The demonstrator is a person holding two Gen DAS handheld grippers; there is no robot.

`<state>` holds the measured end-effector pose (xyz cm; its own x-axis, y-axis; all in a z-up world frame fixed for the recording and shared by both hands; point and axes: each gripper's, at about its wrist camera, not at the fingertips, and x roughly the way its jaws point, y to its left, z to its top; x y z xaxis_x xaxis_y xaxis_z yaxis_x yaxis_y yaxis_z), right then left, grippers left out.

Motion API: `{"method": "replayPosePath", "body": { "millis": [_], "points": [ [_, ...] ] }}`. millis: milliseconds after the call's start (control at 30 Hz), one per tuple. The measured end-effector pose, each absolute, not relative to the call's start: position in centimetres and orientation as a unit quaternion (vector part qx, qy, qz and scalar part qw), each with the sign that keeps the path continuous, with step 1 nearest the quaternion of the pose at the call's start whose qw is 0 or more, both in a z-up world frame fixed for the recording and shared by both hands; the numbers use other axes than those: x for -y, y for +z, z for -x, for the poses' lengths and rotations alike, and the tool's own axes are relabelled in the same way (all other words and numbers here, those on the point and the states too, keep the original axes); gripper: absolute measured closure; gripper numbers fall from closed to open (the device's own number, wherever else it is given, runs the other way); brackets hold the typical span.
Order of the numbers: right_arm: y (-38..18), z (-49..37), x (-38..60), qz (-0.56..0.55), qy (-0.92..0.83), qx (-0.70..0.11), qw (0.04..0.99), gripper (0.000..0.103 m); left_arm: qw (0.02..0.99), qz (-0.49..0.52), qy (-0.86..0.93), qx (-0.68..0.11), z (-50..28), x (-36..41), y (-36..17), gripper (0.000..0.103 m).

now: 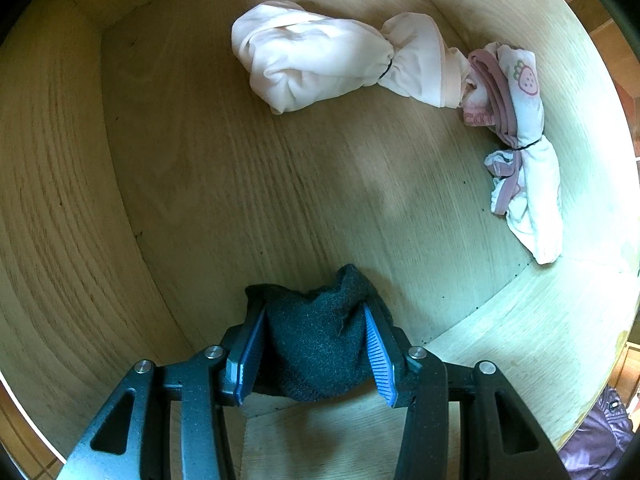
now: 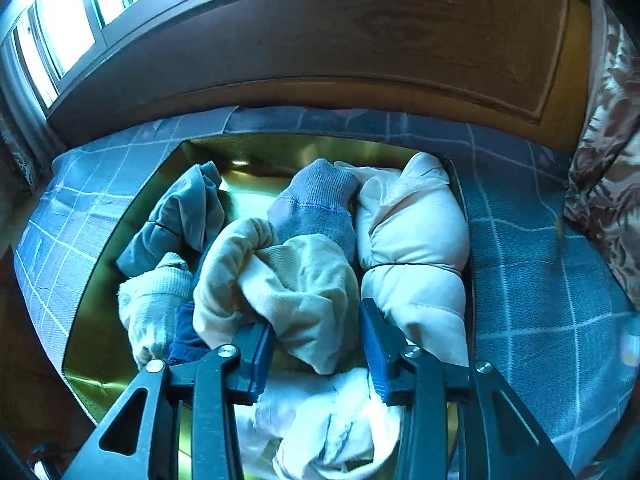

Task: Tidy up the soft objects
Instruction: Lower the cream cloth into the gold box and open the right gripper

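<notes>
Looked straight down into a pale wooden drawer [image 1: 280, 200]. Held a gold tray [image 2: 120, 240] on a blue checked blanket [image 2: 540, 280], heaped with rolled soft bundles. Hovered the right gripper [image 2: 316, 344], jaws partly apart, astride a cream rolled bundle [image 2: 288, 280], pads not pressing it. Clamped a dark sock ball [image 1: 316, 344] in the left gripper [image 1: 316, 354]. Lay against the far wall: a pink-white tied roll [image 1: 320, 64], beside it a strawberry-print roll [image 1: 524, 120].

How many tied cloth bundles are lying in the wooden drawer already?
2: a pale pink tied bundle near the back wall, and a strawberry-print white bundle along the right side. None appear hidden.
</notes>
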<state>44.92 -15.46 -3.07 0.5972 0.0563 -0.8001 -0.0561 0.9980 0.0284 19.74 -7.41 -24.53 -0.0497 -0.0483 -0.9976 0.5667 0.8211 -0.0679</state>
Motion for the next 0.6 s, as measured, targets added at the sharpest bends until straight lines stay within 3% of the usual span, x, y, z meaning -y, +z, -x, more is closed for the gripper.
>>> {"method": "replayPosePath", "body": {
  "millis": [67,600],
  "points": [
    [-2.7,-44.4,15.5,0.003,0.031,-0.443,0.896,0.054,0.663,-0.189,-0.231,-0.686,-19.5,7.6,-24.6,0.056],
    [0.1,-35.2,16.5,-0.005,0.076,-0.383,0.921,0.047,0.662,-0.181,-0.23,-0.69,-19.8,7.4,-24.5,0.056]
  ]
}}
